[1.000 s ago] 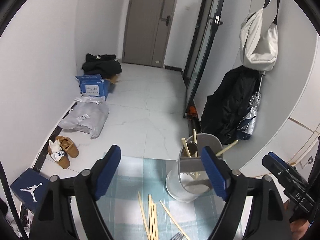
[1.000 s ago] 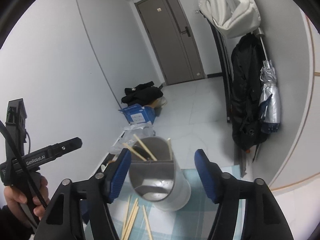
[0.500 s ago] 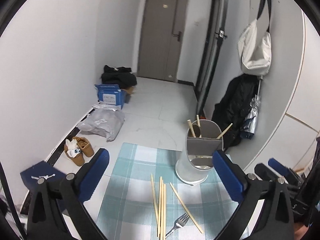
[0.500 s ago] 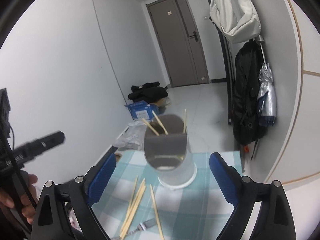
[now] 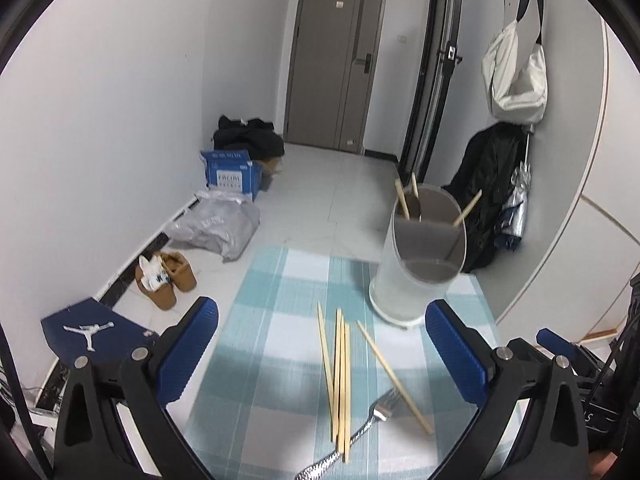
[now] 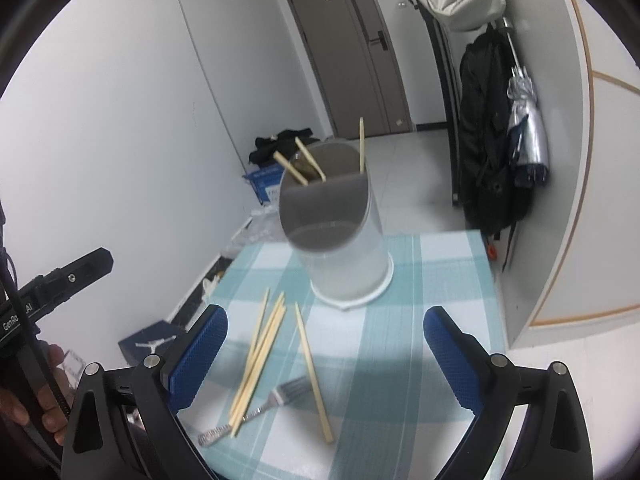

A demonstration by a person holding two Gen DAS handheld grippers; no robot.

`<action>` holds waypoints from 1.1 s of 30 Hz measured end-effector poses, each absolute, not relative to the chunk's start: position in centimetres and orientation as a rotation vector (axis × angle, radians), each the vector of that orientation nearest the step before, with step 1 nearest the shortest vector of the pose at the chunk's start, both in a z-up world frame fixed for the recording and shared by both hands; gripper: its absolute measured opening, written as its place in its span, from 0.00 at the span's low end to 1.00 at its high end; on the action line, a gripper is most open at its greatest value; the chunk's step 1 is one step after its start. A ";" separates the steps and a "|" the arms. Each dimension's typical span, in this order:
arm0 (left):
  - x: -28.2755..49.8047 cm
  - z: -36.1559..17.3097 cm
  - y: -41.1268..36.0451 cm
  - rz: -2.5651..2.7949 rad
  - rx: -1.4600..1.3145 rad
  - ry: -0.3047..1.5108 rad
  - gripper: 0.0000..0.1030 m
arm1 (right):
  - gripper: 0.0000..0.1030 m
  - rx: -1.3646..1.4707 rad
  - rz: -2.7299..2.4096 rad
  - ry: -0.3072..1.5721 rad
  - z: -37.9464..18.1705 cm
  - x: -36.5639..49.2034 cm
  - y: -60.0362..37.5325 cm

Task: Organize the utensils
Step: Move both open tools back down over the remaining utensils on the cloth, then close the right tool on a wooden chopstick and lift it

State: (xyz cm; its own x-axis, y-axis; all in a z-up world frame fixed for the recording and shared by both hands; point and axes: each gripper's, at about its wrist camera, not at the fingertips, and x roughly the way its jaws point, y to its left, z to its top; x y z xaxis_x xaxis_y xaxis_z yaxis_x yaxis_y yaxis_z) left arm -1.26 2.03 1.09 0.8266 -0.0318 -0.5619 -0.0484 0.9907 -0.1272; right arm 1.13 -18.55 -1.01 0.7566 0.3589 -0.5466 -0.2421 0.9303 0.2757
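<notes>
Left gripper (image 5: pixel 320 354), right gripper (image 6: pixel 325 356) above chopsticks (image 5: pixel 338 376); jaws wide apart, nothing held.

Checked tablecloth (image 5: pixel 280 300), holder (image 5: pixel 416 280), loose chopsticks (image 5: pixel 338 376), fork (image 5: pixel 360 432)

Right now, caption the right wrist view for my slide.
Open right gripper above loose chopsticks and a fork, facing the utensil holder.

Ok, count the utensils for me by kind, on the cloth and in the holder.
Loose wooden chopsticks on the teal checked cloth: 4
Stored wooden chopsticks in the white cylindrical holder: 3
Silver metal fork on the cloth: 1
Total: 8
</notes>
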 end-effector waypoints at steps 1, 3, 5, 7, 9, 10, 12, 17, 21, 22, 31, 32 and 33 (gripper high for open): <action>-1.4 0.5 2.0 0.011 -0.134 0.610 0.99 | 0.96 0.187 0.327 0.644 -1.5 1.0 -18.4; -1.4 -0.9 2.0 0.009 -0.138 0.648 0.99 | 0.96 0.181 0.320 0.684 -2.7 0.9 -18.2; -1.4 -1.9 1.9 -0.013 -0.143 0.682 0.99 | 0.96 0.193 0.325 0.723 -3.8 0.8 -18.2; -1.0 -3.2 1.9 -0.031 -0.154 0.739 0.99 | 0.96 0.215 0.335 0.779 -5.3 1.0 -18.4; -0.9 -4.2 1.9 -0.042 -0.170 0.773 0.99 | 0.96 0.225 0.327 0.837 -6.5 1.5 -18.6; -0.9 -4.7 1.9 -0.046 -0.174 0.790 0.99 | 0.96 0.223 0.320 0.856 -6.9 1.7 -18.6; -0.8 -5.2 1.9 -0.059 -0.175 0.811 0.99 | 0.96 0.203 0.307 0.881 -7.6 2.0 -18.6; -0.2 -6.7 2.4 -0.077 -0.193 0.870 0.99 | 0.96 0.182 0.285 0.925 -8.7 2.7 -18.4; 0.0 -7.6 2.7 -0.098 -0.223 0.919 0.99 | 0.95 0.162 0.268 0.976 -9.8 3.4 -17.9; 0.0 -7.5 2.9 -0.099 -0.227 0.920 0.99 | 0.95 0.163 0.265 0.982 -9.8 3.5 -17.9; 0.4 -7.1 5.2 -0.090 -0.317 0.921 0.99 | 0.80 0.020 0.311 1.037 -10.0 7.0 -14.2; 0.4 -7.1 5.5 -0.087 -0.326 0.919 0.99 | 0.78 -0.005 0.324 1.033 -9.9 7.7 -13.4; 0.5 -7.1 5.7 -0.085 -0.333 0.920 0.99 | 0.71 -0.024 0.336 1.031 -9.9 8.3 -12.7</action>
State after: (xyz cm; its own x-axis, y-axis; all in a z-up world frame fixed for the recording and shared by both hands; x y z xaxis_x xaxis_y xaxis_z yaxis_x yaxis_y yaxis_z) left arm 0.47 5.72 -7.13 0.6066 -0.2131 -0.7659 -0.0690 0.9457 -0.3177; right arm 8.28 -12.68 -9.86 0.4678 0.2628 -0.8439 -0.2850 0.9486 0.1375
